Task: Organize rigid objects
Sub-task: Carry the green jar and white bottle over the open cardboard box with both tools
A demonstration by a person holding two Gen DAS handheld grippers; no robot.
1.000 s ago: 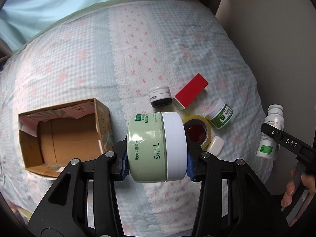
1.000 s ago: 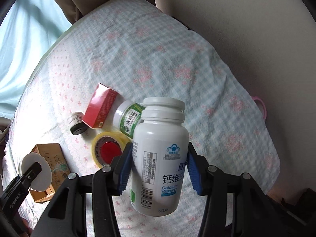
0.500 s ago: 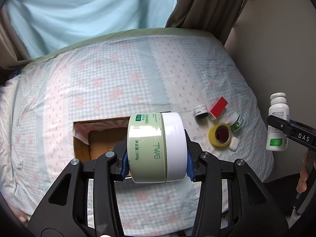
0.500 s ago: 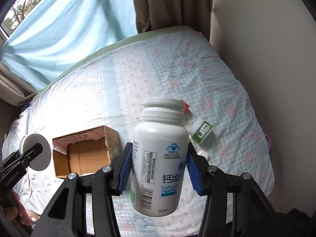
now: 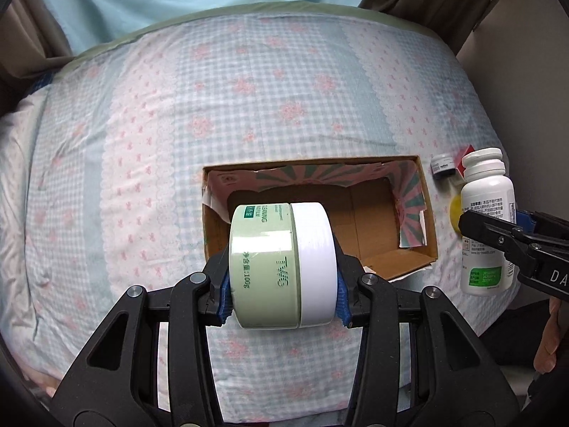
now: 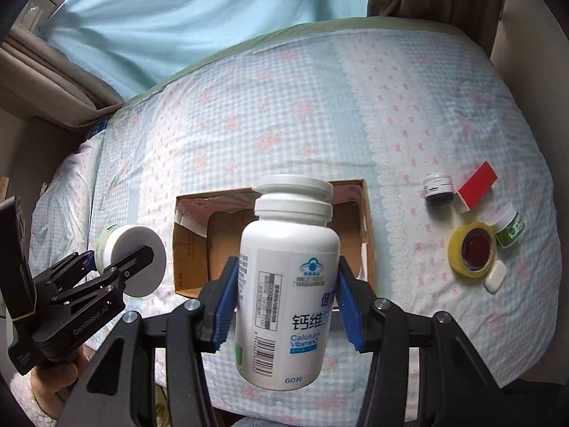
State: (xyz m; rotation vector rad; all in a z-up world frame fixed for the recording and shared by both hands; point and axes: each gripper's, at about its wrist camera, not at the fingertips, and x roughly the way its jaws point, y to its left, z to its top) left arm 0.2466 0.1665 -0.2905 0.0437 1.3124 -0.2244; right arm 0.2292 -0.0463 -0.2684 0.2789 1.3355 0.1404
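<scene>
My left gripper (image 5: 282, 295) is shut on a pale green jar with a white lid (image 5: 281, 267), held on its side above the near edge of an open cardboard box (image 5: 428, 213). My right gripper (image 6: 288, 306) is shut on a white calcium tablet bottle (image 6: 288, 284), held upright in front of the same box (image 6: 370, 249). The left gripper and jar (image 6: 131, 259) show at the left of the right wrist view. The bottle (image 5: 487, 220) shows at the right of the left wrist view.
On the checked bedspread (image 6: 284, 124) right of the box lie a small dark jar (image 6: 439, 190), a red box (image 6: 476, 185), a yellow tape roll (image 6: 471, 249), a green-labelled jar (image 6: 510, 226) and a white eraser-like piece (image 6: 496, 275). A blue curtain hangs behind the bed.
Both grippers have moved left with their loads, away from the cluster of small items and toward the cardboard box, which now lies straight ahead of both cameras.
</scene>
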